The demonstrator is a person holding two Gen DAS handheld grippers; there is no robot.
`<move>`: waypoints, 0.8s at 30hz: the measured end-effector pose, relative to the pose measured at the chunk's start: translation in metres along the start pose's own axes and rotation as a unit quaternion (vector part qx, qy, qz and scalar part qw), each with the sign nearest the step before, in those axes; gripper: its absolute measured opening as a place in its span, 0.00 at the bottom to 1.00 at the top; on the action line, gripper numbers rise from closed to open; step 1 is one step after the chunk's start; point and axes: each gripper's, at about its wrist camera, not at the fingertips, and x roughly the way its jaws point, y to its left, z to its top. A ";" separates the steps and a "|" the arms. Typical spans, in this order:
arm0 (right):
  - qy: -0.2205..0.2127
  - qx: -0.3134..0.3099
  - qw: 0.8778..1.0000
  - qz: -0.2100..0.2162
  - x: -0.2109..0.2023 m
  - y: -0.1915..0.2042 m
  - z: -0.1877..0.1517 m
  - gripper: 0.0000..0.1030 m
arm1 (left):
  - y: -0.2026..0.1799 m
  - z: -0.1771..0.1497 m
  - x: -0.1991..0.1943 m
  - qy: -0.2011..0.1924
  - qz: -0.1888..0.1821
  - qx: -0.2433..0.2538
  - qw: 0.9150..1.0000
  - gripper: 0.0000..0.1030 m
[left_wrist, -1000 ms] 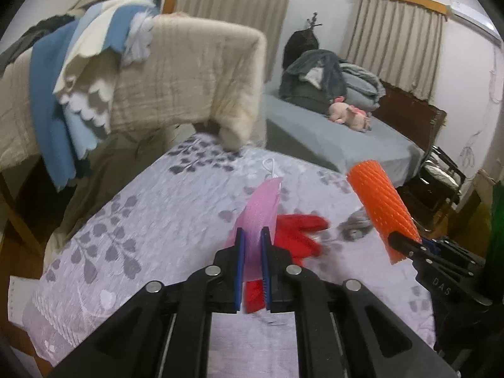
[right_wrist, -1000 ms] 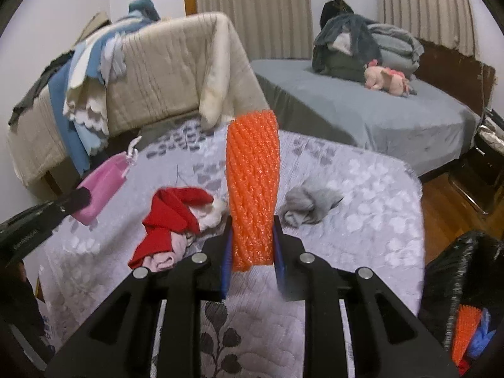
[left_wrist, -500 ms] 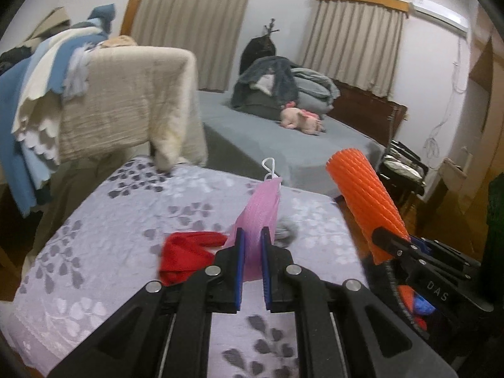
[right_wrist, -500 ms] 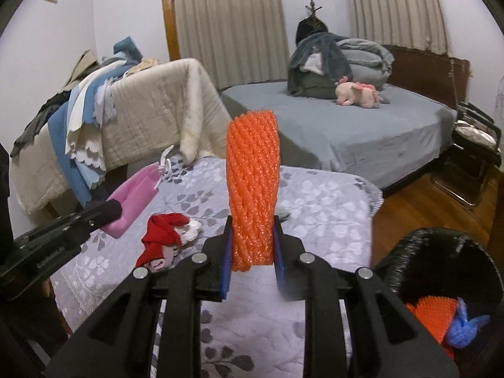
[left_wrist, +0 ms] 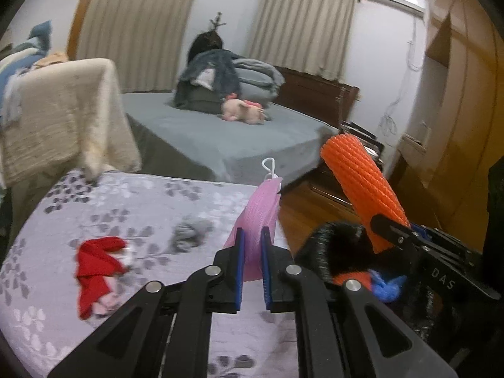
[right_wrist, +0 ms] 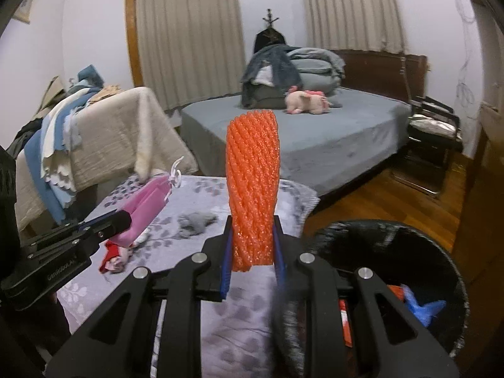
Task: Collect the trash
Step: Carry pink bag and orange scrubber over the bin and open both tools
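My left gripper (left_wrist: 251,253) is shut on a pink face mask (left_wrist: 258,220) whose white ear loop sticks up; the mask (right_wrist: 143,208) also shows at the left of the right wrist view. My right gripper (right_wrist: 253,252) is shut on an orange foam net sleeve (right_wrist: 253,186) that stands upright, seen too in the left wrist view as the sleeve (left_wrist: 362,186). Both are held above the right end of the flowered bed cover (left_wrist: 126,201). A black trash bin (right_wrist: 393,252) sits low at the right, holding orange and blue scraps.
A red cloth (left_wrist: 94,264) and a grey cloth (left_wrist: 189,233) lie on the flowered cover. Behind stands a grey bed (right_wrist: 330,132) with folded bedding and a pink plush toy (right_wrist: 307,102). A rack draped with blankets (right_wrist: 104,138) is at the left. Wooden floor (right_wrist: 378,195) lies at the right.
Both grippers have swung rightward and up with their loads. The red and grey cloths have slid left in view, and the black bin has come into view at the right.
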 end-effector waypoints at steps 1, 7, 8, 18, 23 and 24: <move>0.000 0.005 1.000 -0.009 -0.004 -0.009 -0.002 0.21 | -0.006 -0.001 0.002 0.002 -0.005 0.003 1.000 0.10; 0.003 0.036 0.998 -0.057 -0.019 -0.058 -0.019 0.21 | -0.046 -0.007 0.023 0.023 -0.040 0.025 0.999 0.10; 0.005 0.041 0.997 -0.063 -0.021 -0.064 -0.022 0.21 | -0.053 -0.008 0.027 0.027 -0.046 0.028 0.998 0.10; 0.030 0.074 0.989 -0.123 -0.026 -0.125 -0.056 0.21 | -0.127 -0.022 0.063 0.047 -0.102 0.075 0.991 0.09; 0.050 0.085 0.986 -0.136 -0.022 -0.142 -0.074 0.21 | -0.152 -0.032 0.089 0.072 -0.119 0.091 0.986 0.10; 0.054 0.086 0.985 -0.138 -0.020 -0.145 -0.077 0.21 | -0.156 -0.034 0.093 0.078 -0.122 0.093 0.985 0.10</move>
